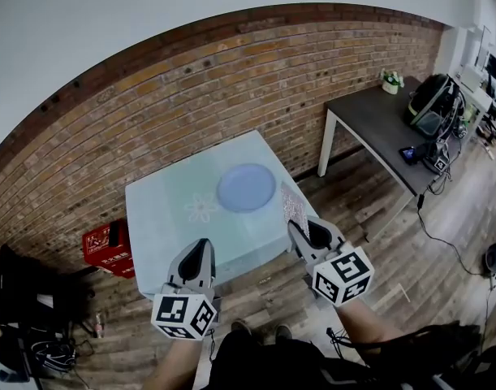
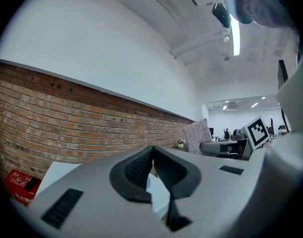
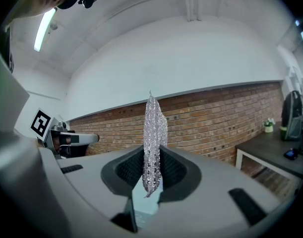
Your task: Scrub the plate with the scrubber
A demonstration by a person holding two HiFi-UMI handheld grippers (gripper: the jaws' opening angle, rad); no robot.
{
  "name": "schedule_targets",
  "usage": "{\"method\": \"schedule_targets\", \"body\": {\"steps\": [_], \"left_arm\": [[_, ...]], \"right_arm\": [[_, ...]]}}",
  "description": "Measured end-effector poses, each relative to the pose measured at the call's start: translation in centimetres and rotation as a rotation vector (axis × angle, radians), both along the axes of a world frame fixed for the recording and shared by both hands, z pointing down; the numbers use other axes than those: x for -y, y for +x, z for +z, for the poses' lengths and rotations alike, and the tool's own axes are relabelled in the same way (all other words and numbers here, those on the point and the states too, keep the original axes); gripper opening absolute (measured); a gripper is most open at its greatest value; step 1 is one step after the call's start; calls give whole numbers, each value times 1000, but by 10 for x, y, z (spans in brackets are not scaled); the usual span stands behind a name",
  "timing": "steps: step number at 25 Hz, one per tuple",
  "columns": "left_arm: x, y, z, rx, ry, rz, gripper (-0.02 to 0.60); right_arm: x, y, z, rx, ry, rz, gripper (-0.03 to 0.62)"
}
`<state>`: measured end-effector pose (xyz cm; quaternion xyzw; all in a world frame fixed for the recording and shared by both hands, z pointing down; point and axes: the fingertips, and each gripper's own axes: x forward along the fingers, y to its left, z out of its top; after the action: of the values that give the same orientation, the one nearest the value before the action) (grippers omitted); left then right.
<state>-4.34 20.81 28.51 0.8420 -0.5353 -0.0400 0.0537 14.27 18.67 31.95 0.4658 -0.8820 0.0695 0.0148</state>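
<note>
A round blue plate lies on the pale square table, toward its far right side. My right gripper hovers at the table's near right edge, shut on a silvery mesh scrubber that stands up from its jaws. In the right gripper view the scrubber is pinched flat and upright in the right gripper. My left gripper is at the table's near edge, left of the plate. Its jaws meet with nothing between them. Both grippers are short of the plate.
A red crate sits on the wooden floor left of the table. A dark desk with a backpack and cables stands to the right. A brick wall runs behind the table. Dark gear lies at the far left.
</note>
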Motion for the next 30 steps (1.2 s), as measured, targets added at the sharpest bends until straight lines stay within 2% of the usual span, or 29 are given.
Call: {"method": "schedule_targets", "body": {"steps": [7,12,20,30], "left_arm": [[56,-6,12,-39,-1,49,12],[100,-25,18,-73,-10,75,12],[166,-51,36,-79,-55,94,12],[226,-80,56,-94,-93,130,12]], "right_arm": [[44,-6,3,-40,-11,43,74],[75,-23,-1,-78,-18,65,74],[137,-47,14,-106,-56,92,74],[200,-73,28,-117,-88,133,74]]}}
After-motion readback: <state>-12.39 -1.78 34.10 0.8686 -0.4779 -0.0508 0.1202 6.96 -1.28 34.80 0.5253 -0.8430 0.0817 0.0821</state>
